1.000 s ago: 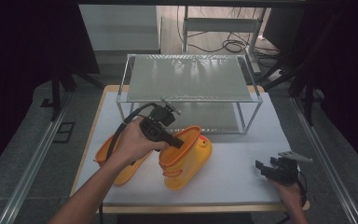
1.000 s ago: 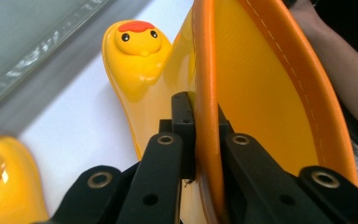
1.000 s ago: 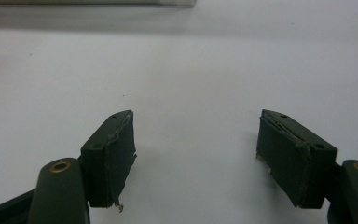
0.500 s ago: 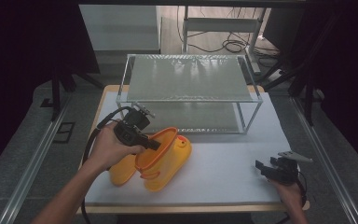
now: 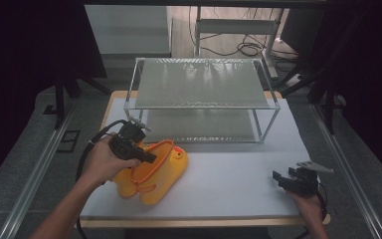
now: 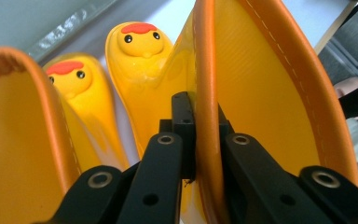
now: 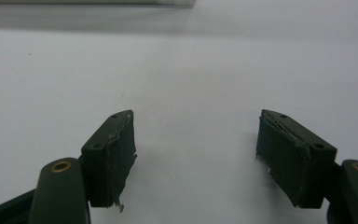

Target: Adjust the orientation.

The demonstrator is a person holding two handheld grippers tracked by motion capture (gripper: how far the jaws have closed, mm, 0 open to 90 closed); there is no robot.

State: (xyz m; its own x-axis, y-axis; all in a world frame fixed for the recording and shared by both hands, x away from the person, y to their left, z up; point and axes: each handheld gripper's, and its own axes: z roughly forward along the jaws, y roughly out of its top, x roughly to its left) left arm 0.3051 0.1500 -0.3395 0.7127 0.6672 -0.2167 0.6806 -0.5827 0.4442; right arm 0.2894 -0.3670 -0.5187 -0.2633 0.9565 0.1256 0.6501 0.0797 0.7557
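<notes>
The left gripper (image 5: 146, 155) has its jaws pinched tight on the orange rim of a yellow rubber boot (image 5: 166, 167), one jaw inside the boot's opening and the other outside it. In the left gripper view the rim (image 6: 205, 116) runs straight up between the two black jaws, and the boot's duck-faced toe (image 6: 142, 42) shows just past the jaw tips. A second yellow boot (image 6: 70, 79) with the same duck face lies to the left of the jaws, its own orange-edged opening close beside them. Both boots rest on the white table (image 5: 238, 174), in front of a wire-framed glass shelf (image 5: 199, 82).

The right gripper (image 5: 284, 180) rests low near the table's front right corner, well apart from the boots. Its jaws stand wide open with bare white tabletop between them, gripping nothing
</notes>
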